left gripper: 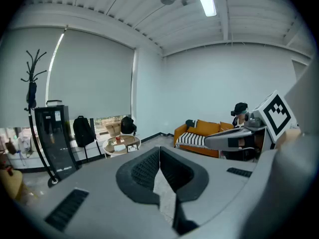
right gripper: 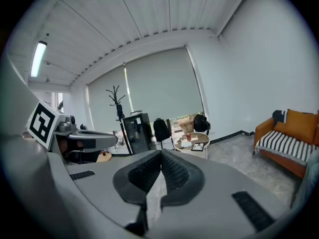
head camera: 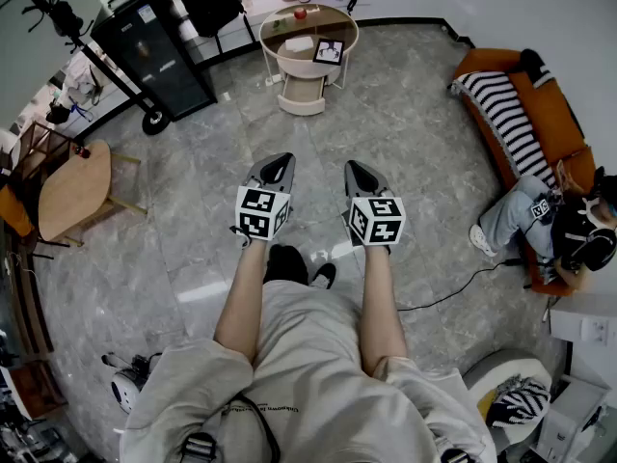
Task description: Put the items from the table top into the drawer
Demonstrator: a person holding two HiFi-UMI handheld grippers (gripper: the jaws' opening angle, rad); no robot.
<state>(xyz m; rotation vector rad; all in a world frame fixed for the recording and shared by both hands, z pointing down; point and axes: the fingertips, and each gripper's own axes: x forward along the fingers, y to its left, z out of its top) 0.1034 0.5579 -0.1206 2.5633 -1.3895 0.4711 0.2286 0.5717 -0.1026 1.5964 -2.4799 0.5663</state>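
Approach step, nothing picked yet. Clenched and empty: left hand-held gripper [head camera: 279, 167], right hand-held gripper [head camera: 360, 172]. The items [head camera: 298, 43] sit on the round counter [head camera: 339, 15], well ahead (drawer not made out). Next: close in, open jaws.

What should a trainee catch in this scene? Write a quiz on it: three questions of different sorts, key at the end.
1. True or false: the left gripper and the right gripper are both shut, with nothing between their jaws.
2. Choose one: the round table carrying the red item stands (A) ahead of the grippers, (B) behind the person, (C) directly under the grippers.
3. Fill in: the striped throw lies on the orange ____.
Key: 1 true; 2 A; 3 sofa.
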